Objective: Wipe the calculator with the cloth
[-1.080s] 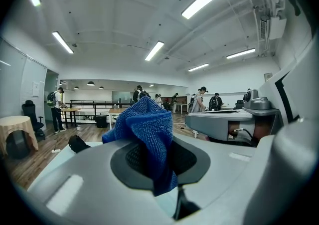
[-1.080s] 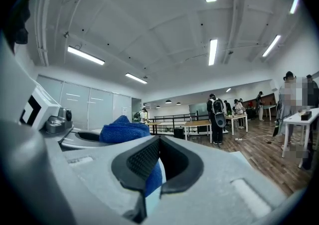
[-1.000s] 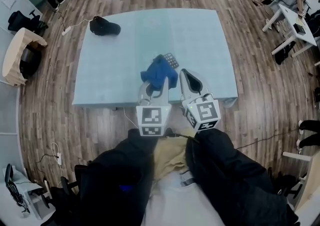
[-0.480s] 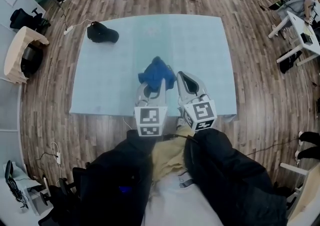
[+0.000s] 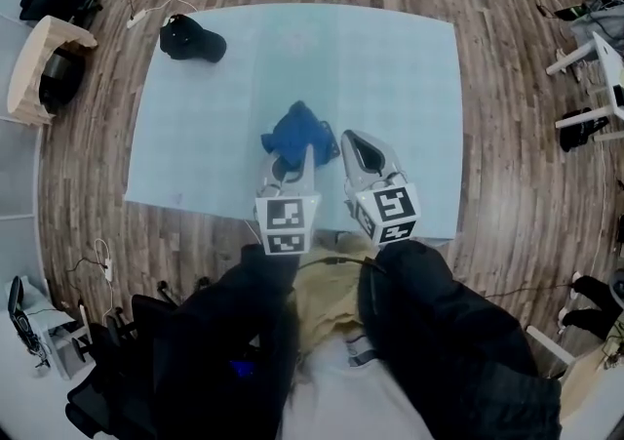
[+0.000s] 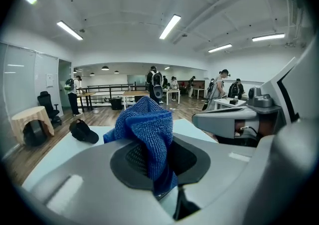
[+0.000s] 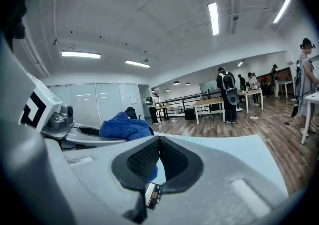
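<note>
My left gripper (image 5: pixel 289 161) is shut on the blue cloth (image 5: pixel 292 133), which bunches up over the near middle of the light blue table (image 5: pixel 195 136). In the left gripper view the cloth (image 6: pixel 147 136) hangs between the pads of the left gripper (image 6: pixel 154 169). My right gripper (image 5: pixel 349 149) sits just right of the cloth. In its own view the right gripper (image 7: pixel 158 169) is closed, with a thin edge of the calculator (image 7: pixel 152 195) pinched low between the pads. The head view hides the calculator behind cloth and grippers.
A black cap (image 5: pixel 190 38) lies at the table's far left corner. A beige chair (image 5: pixel 39 67) stands off the table's left side. A white desk (image 5: pixel 595 48) is at the right. People and tables stand far back in the room.
Both grippers and the cloth have drawn a little toward the table's near edge. The calculator, seen beside the cloth a second ago, no longer shows in the head view.
</note>
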`<action>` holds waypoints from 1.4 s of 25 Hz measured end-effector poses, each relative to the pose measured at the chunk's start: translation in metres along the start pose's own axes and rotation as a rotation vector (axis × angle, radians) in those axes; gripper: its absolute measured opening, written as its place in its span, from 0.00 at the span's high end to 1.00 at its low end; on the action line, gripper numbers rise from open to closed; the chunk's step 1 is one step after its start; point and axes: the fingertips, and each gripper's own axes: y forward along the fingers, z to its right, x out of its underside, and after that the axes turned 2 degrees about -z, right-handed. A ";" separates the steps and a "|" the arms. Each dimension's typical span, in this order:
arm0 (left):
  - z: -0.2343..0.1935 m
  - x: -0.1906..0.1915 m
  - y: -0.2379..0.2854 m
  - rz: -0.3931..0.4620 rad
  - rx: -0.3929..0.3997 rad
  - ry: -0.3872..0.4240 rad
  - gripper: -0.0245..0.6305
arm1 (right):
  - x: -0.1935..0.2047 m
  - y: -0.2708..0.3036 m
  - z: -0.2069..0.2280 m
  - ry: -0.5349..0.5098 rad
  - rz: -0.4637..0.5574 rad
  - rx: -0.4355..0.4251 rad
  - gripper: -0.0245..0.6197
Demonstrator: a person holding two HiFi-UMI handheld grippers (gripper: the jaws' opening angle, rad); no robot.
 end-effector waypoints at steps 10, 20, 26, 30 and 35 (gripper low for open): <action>-0.028 0.053 0.040 -0.146 -0.010 -0.029 0.87 | 0.050 0.044 0.019 0.040 -0.138 0.000 0.96; -0.056 0.089 0.074 -0.226 0.022 0.027 0.87 | 0.087 0.074 0.034 0.066 -0.234 0.054 0.96; -0.085 0.108 0.092 -0.264 -0.009 0.166 0.87 | 0.103 0.087 0.046 0.075 -0.270 0.074 0.96; -0.090 0.134 0.106 -0.326 0.005 0.295 0.87 | 0.115 0.092 0.054 0.079 -0.297 0.093 0.96; -0.080 0.175 0.120 -0.417 0.069 0.411 0.87 | 0.134 0.099 0.063 0.086 -0.338 0.115 0.96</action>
